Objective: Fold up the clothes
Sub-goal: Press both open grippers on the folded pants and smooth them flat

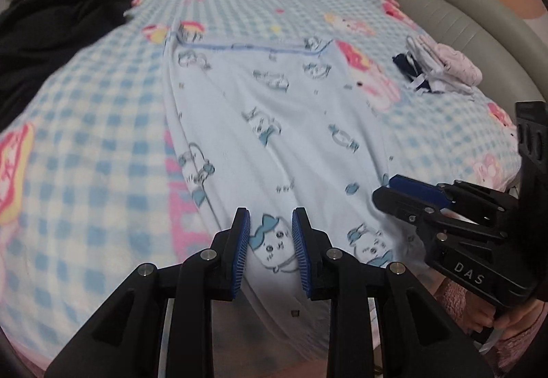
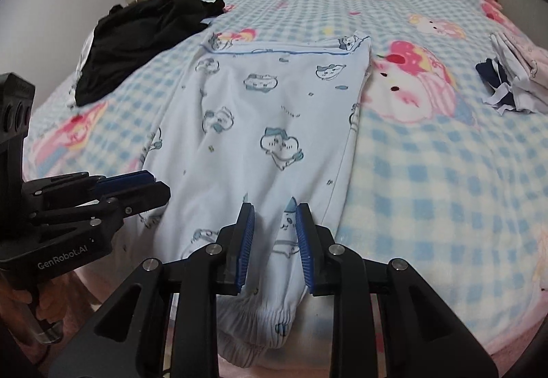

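Both grippers, left gripper (image 1: 270, 251) and right gripper (image 2: 275, 244), hover part-open, empty, over the pale-blue trousers' (image 2: 260, 124) cuffs; grabbing unevenly could skew the fold.

Pale blue pyjama trousers (image 2: 260, 124) printed with cartoon animals lie flat lengthwise on the bed, legs together, elastic cuffs hanging over the near edge.

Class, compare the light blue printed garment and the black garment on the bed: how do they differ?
The light blue printed garment is pale with cartoon figures; the black garment is plain and dark. The blue one lies spread flat mid-bed; the black one lies crumpled near the far left edge. Both rest on the checked blanket.
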